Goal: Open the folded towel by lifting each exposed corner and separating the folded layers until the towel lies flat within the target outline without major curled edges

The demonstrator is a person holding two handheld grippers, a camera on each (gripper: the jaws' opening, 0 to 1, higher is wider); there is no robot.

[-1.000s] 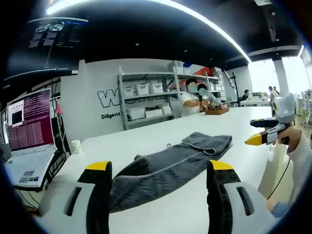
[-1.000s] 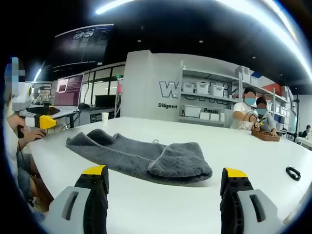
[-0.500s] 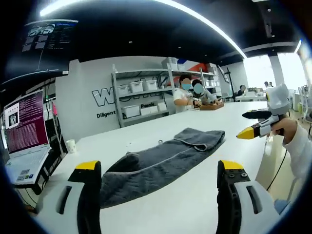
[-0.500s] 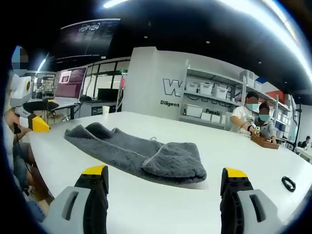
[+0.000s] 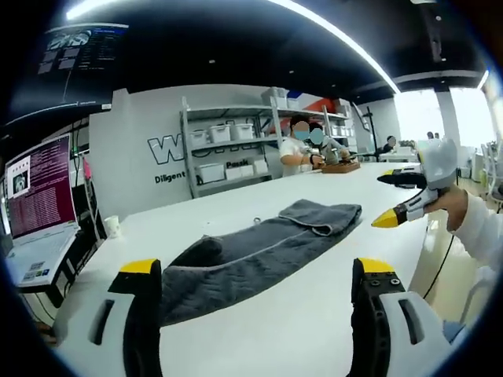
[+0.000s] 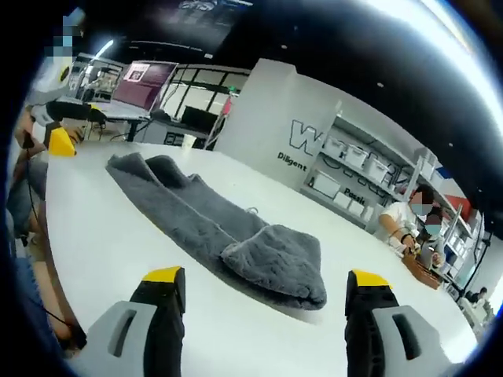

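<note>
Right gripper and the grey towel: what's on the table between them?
Nothing: bare white table separates the right gripper from the towel in the right gripper view.

The towel (image 5: pixel 259 250) is dark grey and looks fluffy. The table (image 5: pixel 314 314) is white. The left gripper (image 5: pixel 255 271) has yellow tips on black jaws.

The towel's (image 5: pixel 251 255) near end hides behind the left claw (image 5: pixel 255 275).

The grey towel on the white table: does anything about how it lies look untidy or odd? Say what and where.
Yes. The grey towel is a long strip on the white table, not flat: one end is doubled over into a thick fold, and the other end is bunched up.
</note>
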